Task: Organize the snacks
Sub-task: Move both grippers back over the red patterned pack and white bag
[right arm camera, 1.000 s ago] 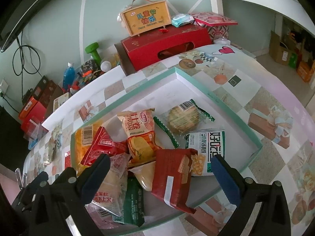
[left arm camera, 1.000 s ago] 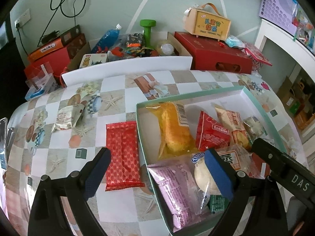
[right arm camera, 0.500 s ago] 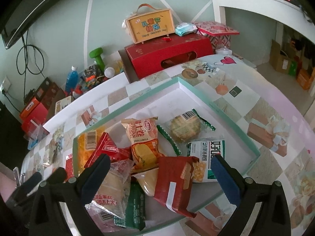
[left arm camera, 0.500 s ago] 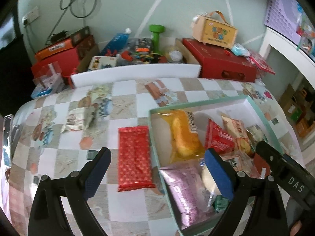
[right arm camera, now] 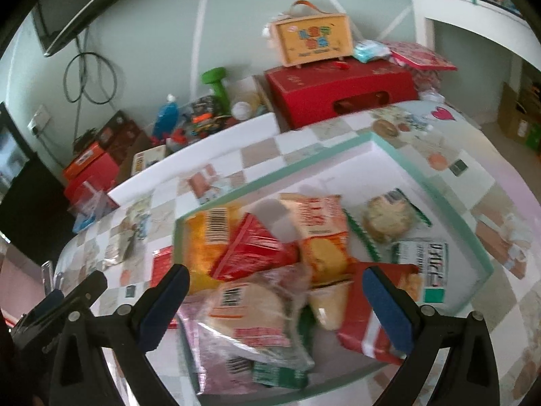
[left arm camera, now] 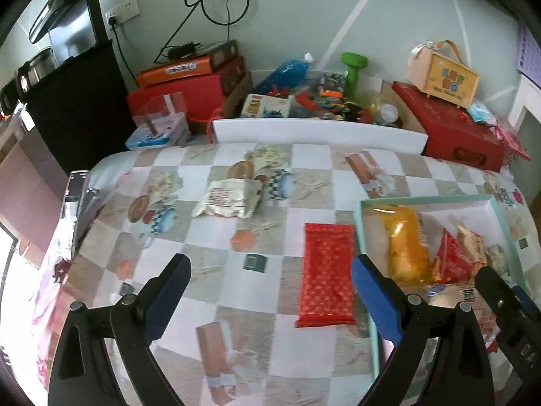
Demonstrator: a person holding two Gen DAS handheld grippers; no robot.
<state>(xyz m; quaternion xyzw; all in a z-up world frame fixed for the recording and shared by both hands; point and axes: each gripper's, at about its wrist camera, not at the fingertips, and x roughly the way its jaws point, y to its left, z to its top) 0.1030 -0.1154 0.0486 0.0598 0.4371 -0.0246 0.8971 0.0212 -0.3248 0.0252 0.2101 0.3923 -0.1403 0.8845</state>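
A mint-rimmed white box (right arm camera: 436, 199) on the checkered table holds several snack packs: a yellow one (right arm camera: 209, 237), a red triangular one (right arm camera: 253, 250), an orange cake pack (right arm camera: 324, 233) and a round cookie (right arm camera: 389, 220). Outside the box, left of its rim (left arm camera: 365, 233), lies a flat red pack (left arm camera: 326, 274); a silver-white pack (left arm camera: 230, 199) lies farther back. My left gripper (left arm camera: 270, 284) hovers open over the tablecloth, the red pack between its fingers' line of sight, nothing held. My right gripper (right arm camera: 275, 299) is open above the piled snacks at the box's near end.
Behind the table's white back edge (left arm camera: 318, 132) sit red cartons (left arm camera: 456, 132), a yellow carry box (left arm camera: 443, 77), a green dumbbell (left arm camera: 353, 71), a blue bottle (left arm camera: 287, 74) and toys. A black cabinet (left arm camera: 67, 108) stands at left. The right gripper's body (left arm camera: 510, 308) shows beside the box.
The left view has swung left: the box slid to the right edge and the red and silver packs came nearer the centre. The right view shifted slightly and blurred. Both grippers stayed open.
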